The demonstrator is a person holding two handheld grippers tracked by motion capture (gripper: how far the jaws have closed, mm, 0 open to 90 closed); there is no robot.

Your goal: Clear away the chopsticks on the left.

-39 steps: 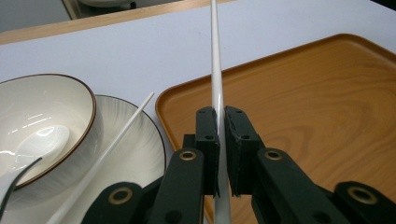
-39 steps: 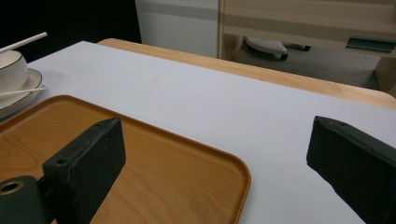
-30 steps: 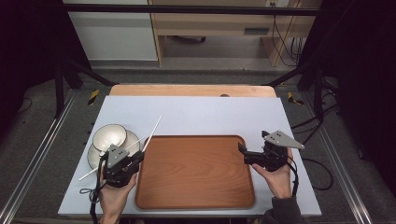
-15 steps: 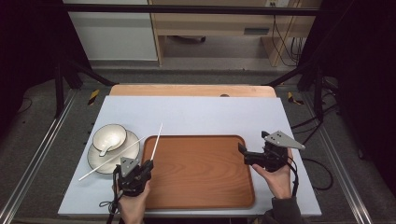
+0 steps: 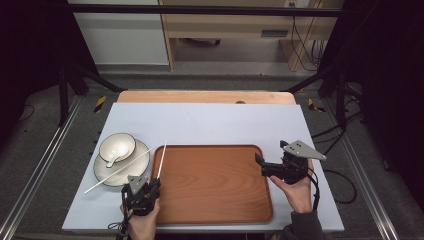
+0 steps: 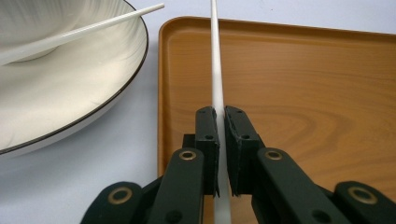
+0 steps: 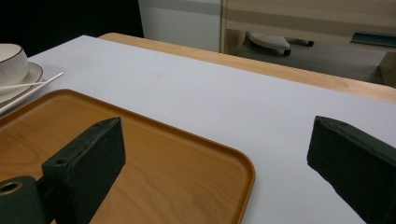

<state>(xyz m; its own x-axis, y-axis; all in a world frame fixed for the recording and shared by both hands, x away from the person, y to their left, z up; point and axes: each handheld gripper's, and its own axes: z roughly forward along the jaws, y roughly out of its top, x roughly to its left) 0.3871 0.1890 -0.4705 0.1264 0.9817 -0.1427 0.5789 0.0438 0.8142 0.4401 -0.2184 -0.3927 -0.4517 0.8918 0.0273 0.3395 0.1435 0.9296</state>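
My left gripper (image 5: 155,183) is at the tray's near left corner, shut on a white chopstick (image 5: 162,157) that points away from me along the tray's left rim. In the left gripper view the chopstick (image 6: 215,56) is pinched between the jaws of the left gripper (image 6: 221,140). A second white chopstick (image 5: 117,170) lies slanted across the white plate (image 5: 107,174). A white bowl (image 5: 118,145) sits on that plate. The brown wooden tray (image 5: 215,182) has nothing on it. My right gripper (image 5: 261,165) hangs open over the tray's right rim; nothing is between the jaws of the right gripper (image 7: 219,154).
The white table mat (image 5: 210,122) is bare behind the tray. A wooden strip (image 5: 205,97) runs along the far edge. Black frame legs (image 5: 75,75) and cables (image 5: 345,180) stand beyond the table's sides.
My left gripper has come down and toward the near edge, from over the plate to the tray's left corner, with the chopstick still in it. The bowl is now uncovered. The right gripper has not moved.
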